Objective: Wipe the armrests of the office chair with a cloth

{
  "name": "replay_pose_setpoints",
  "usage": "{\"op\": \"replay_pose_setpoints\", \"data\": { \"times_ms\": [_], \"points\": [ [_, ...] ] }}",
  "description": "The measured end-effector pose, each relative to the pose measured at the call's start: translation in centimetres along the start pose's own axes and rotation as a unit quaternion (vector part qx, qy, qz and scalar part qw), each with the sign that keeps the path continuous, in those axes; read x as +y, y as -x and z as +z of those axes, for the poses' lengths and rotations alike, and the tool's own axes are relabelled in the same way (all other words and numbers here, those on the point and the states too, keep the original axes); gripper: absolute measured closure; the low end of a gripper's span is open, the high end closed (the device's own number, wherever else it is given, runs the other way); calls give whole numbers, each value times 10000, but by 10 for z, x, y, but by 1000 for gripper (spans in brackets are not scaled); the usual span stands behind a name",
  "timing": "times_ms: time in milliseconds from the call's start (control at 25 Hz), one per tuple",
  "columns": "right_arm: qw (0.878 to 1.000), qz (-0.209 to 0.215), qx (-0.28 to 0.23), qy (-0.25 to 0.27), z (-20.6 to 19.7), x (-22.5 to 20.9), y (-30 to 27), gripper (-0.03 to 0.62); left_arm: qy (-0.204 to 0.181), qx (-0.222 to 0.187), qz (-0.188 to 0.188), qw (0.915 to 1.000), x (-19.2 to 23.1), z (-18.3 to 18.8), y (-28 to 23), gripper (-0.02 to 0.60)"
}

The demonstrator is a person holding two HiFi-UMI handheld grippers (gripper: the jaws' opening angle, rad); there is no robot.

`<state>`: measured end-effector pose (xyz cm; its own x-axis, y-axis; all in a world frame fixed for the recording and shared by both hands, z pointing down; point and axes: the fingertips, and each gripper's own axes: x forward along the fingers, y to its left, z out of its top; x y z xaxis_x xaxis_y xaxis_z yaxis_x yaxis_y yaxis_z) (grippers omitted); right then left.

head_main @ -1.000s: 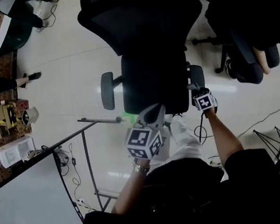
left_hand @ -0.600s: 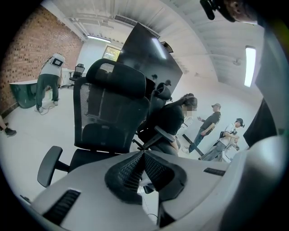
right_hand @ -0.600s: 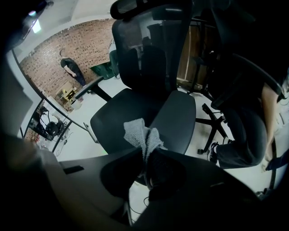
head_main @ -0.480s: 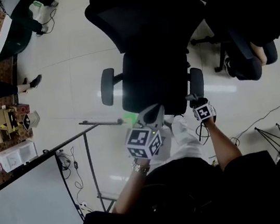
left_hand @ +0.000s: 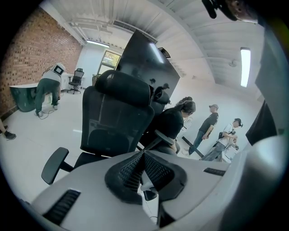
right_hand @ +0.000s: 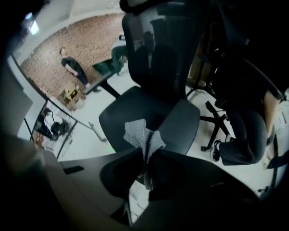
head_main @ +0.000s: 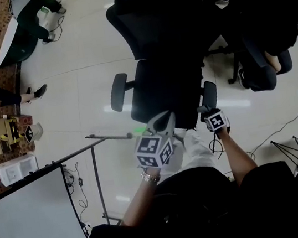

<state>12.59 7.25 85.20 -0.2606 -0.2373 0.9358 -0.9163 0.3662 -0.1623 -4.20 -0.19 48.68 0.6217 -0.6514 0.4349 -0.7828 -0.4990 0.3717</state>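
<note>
The black office chair stands on the pale floor in front of me, its back towards the far side. Its left armrest and right armrest both show in the head view. My right gripper is just behind the right armrest, shut on a grey cloth that sticks up out of the jaws above the seat. Whether the cloth touches the armrest is hidden. My left gripper hangs near the seat's near edge, shut with nothing in it; the left armrest lies well to its left.
A second chair with a seated person is close at the right. A whiteboard and a metal frame stand at the lower left. Cables and a tripod lie at the right. Several people stand farther off.
The head view has shifted, so the chair sits lower and more to the right in it. Both grippers keep about the same place by the chair, and their jaws have not changed.
</note>
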Motion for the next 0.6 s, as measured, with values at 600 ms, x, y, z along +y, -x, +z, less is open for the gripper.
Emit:
{"op": "replay_pose_setpoints", "data": {
  "times_ms": [600],
  "points": [
    [9364,759,-3412,-324,290,112,286,562,-270,-795,109,9964,16,89,1,581]
  ]
}}
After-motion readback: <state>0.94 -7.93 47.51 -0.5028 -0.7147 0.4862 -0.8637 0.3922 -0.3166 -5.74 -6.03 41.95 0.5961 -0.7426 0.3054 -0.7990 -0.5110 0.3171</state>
